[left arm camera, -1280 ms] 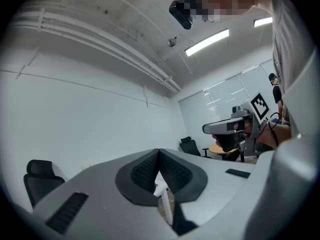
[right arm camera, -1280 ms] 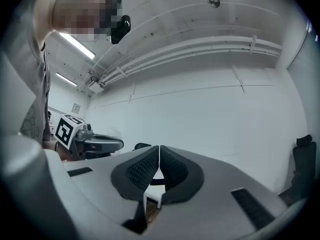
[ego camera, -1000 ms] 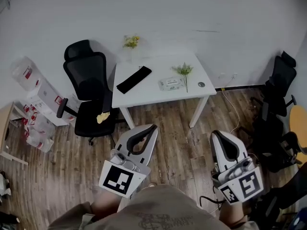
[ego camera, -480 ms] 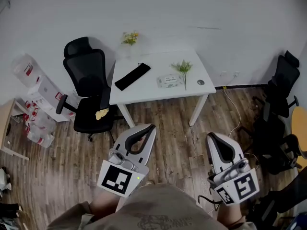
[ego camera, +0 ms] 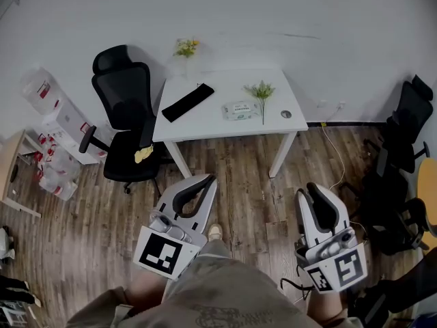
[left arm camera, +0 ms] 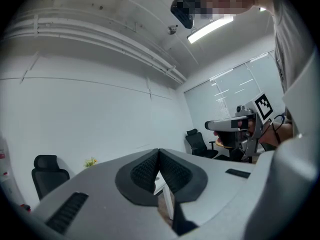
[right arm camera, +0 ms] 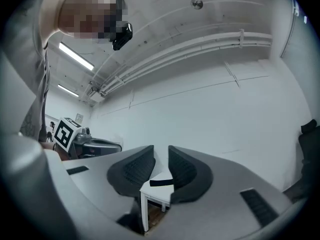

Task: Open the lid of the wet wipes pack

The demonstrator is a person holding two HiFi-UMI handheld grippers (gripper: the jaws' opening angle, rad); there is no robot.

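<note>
The wet wipes pack (ego camera: 240, 110) lies flat on the white table (ego camera: 205, 123), left of a green sprig (ego camera: 261, 94). Both grippers are held low in front of the person, over the wooden floor and well short of the table. My left gripper (ego camera: 207, 180) points toward the table's left leg; in the left gripper view its jaws (left arm camera: 159, 152) meet at the tips with nothing between them. My right gripper (ego camera: 309, 190) is at the lower right. Its jaws (right arm camera: 161, 153) are opening, with a narrow gap and nothing between them. The table corner (right arm camera: 156, 191) shows beyond them.
A long black object (ego camera: 188, 102) and a small round item (ego camera: 286, 114) also lie on the table, and a vase of yellow flowers (ego camera: 186, 48) stands at its back edge. A black office chair (ego camera: 126, 125) is at the left, more chairs (ego camera: 403, 149) at the right, and boxes (ego camera: 58, 139) at the far left.
The head view has shifted a little, so the table and chair sit slightly differently. Both grippers have moved a little but remain low, far from the table.
</note>
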